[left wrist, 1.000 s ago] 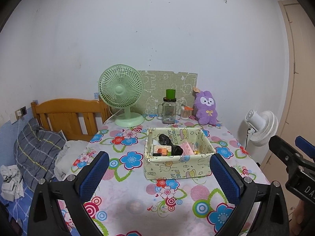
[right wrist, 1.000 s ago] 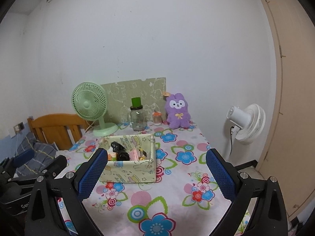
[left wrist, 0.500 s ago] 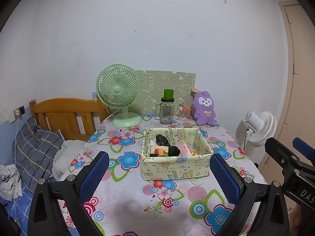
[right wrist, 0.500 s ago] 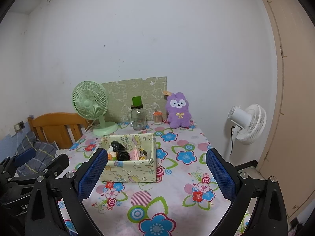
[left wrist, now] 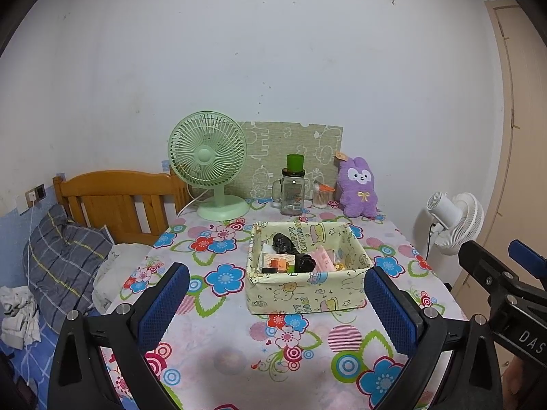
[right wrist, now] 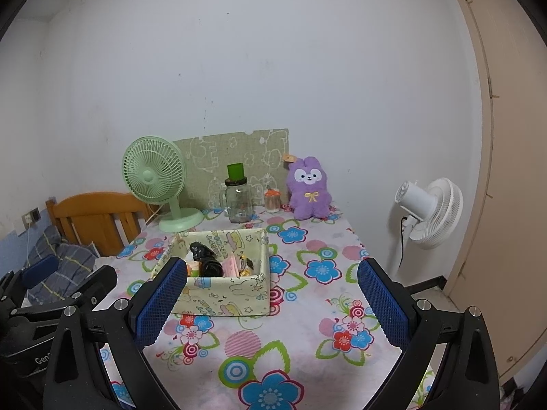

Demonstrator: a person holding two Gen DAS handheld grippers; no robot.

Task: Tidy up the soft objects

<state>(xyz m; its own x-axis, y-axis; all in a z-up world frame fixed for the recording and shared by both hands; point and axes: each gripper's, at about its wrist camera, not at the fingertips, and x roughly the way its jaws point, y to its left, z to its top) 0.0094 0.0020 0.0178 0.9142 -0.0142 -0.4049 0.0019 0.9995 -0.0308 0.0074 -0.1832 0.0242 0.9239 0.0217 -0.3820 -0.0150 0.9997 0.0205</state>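
Observation:
A purple plush bunny (left wrist: 359,188) sits upright at the table's back right, against the wall; it also shows in the right wrist view (right wrist: 309,189). A pale yellow fabric basket (left wrist: 304,294) stands mid-table with black, pink and orange items inside; it also shows in the right wrist view (right wrist: 222,294). My left gripper (left wrist: 277,304) is open and empty, held above the table's near edge, well short of the basket. My right gripper (right wrist: 271,304) is open and empty, to the right of the left one, also back from the table.
A green desk fan (left wrist: 212,164), a glass jar with a green lid (left wrist: 294,191) and a small toothpick jar (left wrist: 321,196) line the back. A white floor fan (right wrist: 427,212) stands right of the table. A wooden bed with bedding (left wrist: 68,249) lies left.
Both grippers have drawn back and up a little from the table, so the basket and bunny look slightly smaller and farther. Both stay open. Nothing on the table moved.

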